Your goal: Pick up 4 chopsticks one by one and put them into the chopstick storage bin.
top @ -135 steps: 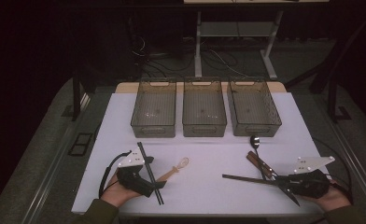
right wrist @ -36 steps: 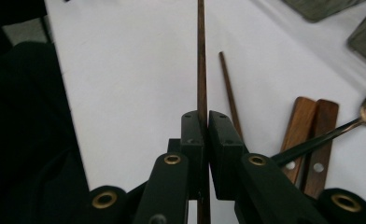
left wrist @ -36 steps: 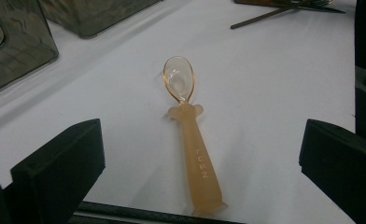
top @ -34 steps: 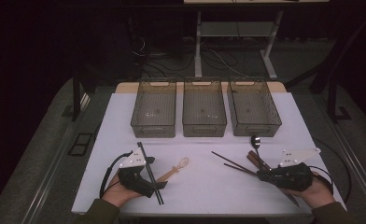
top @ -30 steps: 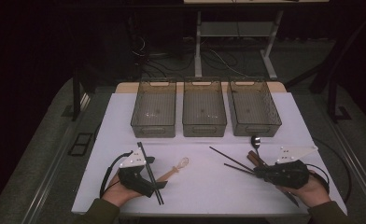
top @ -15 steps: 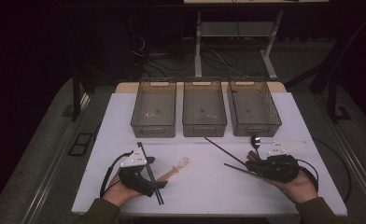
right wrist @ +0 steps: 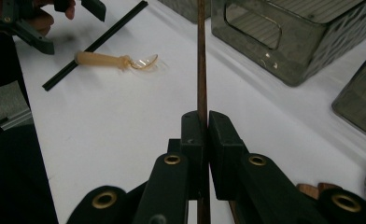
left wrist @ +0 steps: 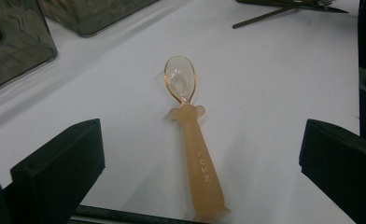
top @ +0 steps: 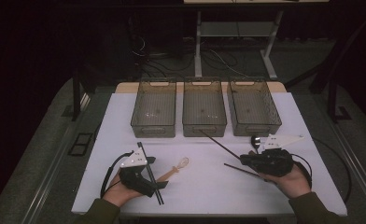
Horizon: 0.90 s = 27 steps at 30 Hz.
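From above, my right hand (top: 293, 179) lies on the white table (top: 209, 196) near its right edge, palm wrapped under my right gripper (top: 243, 160), which points left and slightly away from me. Its jaws are clamped on a thin brown chopstick (top: 218, 144) that slants up toward the middle of three smoky, ribbed plastic bins (top: 204, 107). A second chopstick (top: 239, 170) lies flat just in front of that gripper. My left hand (top: 120, 189) rests near the front left, with my left gripper (top: 152, 175) aimed right, a long black stick (top: 149, 170) crossing it. A pale orange spoon (top: 174, 169) lies just beyond its jaws.

In the left gripper view my two blocky black jaws stand wide apart, released, with the spoon (left wrist: 190, 144) lying between them untouched: translucent bowl, matte rubbery handle with small raised lettering.

In the right gripper view my jaws are pressed together on the chopstick (right wrist: 201, 56), a slim, dull wooden rod running straight upward toward a bin (right wrist: 288, 37). A dark rounded thing at the bottom right may be a metal spoon; it is too cropped to say.
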Available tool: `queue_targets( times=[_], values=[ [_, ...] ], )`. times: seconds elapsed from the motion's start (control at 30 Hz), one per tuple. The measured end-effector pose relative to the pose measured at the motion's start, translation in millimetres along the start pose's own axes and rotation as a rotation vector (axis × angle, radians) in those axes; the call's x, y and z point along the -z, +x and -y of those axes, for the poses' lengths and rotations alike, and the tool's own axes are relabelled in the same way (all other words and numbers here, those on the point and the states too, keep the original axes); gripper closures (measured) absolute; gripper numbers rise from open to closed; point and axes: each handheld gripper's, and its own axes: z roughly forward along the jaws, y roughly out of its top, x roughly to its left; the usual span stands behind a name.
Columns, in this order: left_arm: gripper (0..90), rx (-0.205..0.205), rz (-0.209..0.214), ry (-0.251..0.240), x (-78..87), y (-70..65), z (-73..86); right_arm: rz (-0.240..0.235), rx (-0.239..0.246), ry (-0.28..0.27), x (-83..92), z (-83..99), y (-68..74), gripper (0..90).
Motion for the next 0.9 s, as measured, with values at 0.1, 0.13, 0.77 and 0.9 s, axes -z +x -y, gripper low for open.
queue_targets(
  times=[0.1,0.13,0.77,0.9],
  values=[
    [0.0,-0.001,0.0,-0.003,0.3,-0.2,-0.1,0.002,-0.001,-0.003,-3.6,-4.5,0.0,85.0],
    [0.0,-0.001,0.0,-0.004,0.4,-0.2,-0.1,0.001,0.0,-0.002,-5.0,-6.2,0.4,85.0],
    [0.0,0.008,0.006,-0.01,0.6,0.5,1.0,0.058,-0.041,0.007,-37.0,-41.0,-3.0,84.9],
    [0.0,0.008,0.009,-0.015,0.7,0.5,1.1,0.069,-0.051,0.011,-46.0,-49.5,-4.0,85.0]
  ],
)
